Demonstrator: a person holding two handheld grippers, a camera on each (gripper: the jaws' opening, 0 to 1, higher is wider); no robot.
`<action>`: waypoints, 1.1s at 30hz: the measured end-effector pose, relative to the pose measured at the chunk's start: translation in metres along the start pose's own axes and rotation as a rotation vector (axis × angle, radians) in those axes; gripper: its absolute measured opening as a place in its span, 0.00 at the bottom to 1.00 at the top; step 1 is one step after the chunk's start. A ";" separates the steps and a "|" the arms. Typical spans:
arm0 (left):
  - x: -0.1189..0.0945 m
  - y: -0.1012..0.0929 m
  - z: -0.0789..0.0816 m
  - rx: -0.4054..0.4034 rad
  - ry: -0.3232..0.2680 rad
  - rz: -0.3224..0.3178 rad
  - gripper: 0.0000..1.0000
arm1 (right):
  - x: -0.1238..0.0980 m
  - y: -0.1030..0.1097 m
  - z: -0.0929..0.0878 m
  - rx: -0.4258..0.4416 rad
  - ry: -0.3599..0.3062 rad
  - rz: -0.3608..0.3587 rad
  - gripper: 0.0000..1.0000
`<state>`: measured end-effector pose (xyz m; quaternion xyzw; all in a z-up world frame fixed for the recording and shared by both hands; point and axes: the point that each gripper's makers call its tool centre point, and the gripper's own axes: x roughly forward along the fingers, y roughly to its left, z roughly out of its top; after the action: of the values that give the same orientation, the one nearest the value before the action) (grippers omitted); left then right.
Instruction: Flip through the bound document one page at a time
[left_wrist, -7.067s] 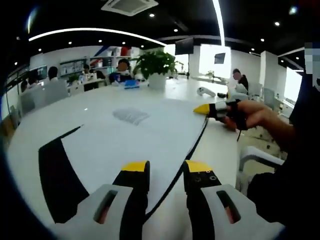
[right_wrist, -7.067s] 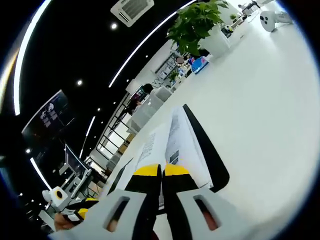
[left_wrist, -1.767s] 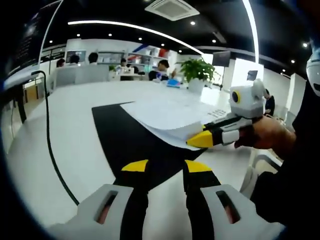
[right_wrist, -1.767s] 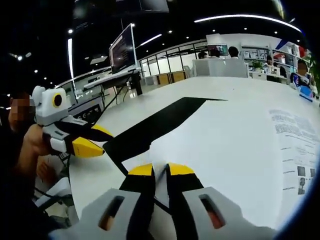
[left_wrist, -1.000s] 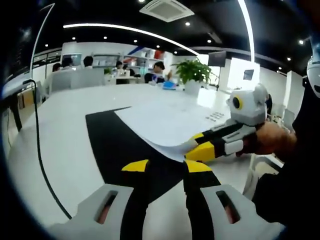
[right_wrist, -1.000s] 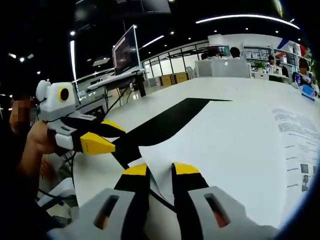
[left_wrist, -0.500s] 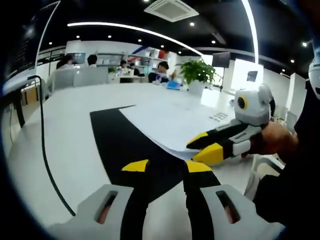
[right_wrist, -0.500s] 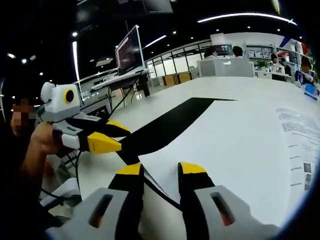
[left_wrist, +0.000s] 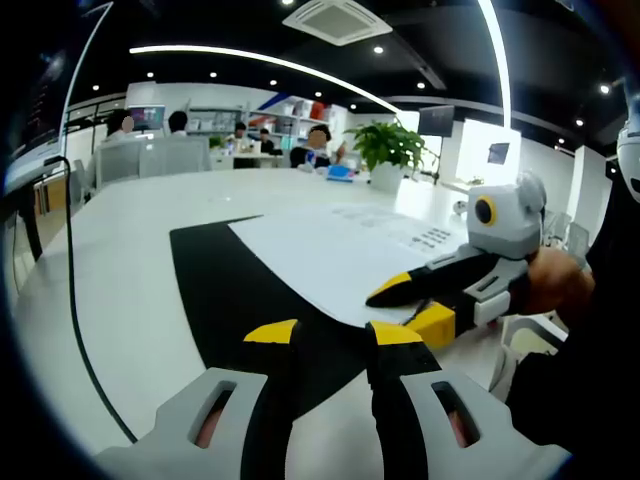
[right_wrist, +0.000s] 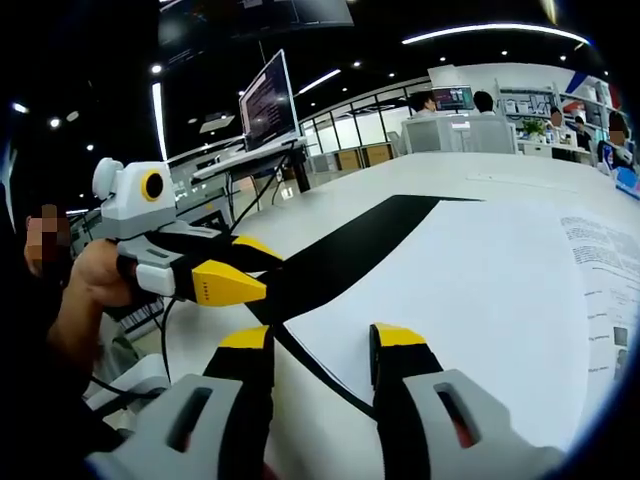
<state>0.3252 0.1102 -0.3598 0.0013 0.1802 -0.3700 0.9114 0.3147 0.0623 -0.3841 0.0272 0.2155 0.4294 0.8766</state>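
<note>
The page (right_wrist: 470, 300) is let go: the right gripper (right_wrist: 320, 345), pinched on its corner a moment ago, is now spread wide. The document (left_wrist: 330, 260) lies flat on the table (left_wrist: 120, 250). The left gripper (left_wrist: 320, 332) is held parted, empty. One turn looks finished.

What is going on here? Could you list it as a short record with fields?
Setting: white table in an open office
Document: bound document lying open, white printed page up, black cover beside it
Right gripper: jaws open, at the page's near edge
Left gripper: jaws apart, over the black cover
Background: potted plant, seated people
</note>
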 end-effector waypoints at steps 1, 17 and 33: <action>0.000 0.000 0.002 0.001 -0.002 0.000 0.28 | 0.000 0.001 0.000 -0.002 0.001 0.001 0.39; 0.050 0.000 0.018 0.138 0.019 -0.031 0.27 | 0.000 0.008 -0.002 -0.042 0.016 0.012 0.46; 0.098 -0.011 0.020 0.117 0.053 -0.069 0.25 | -0.001 0.026 -0.007 0.023 0.037 0.090 0.34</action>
<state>0.3891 0.0334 -0.3716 0.0579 0.1824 -0.4109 0.8914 0.2913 0.0768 -0.3842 0.0387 0.2352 0.4665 0.8518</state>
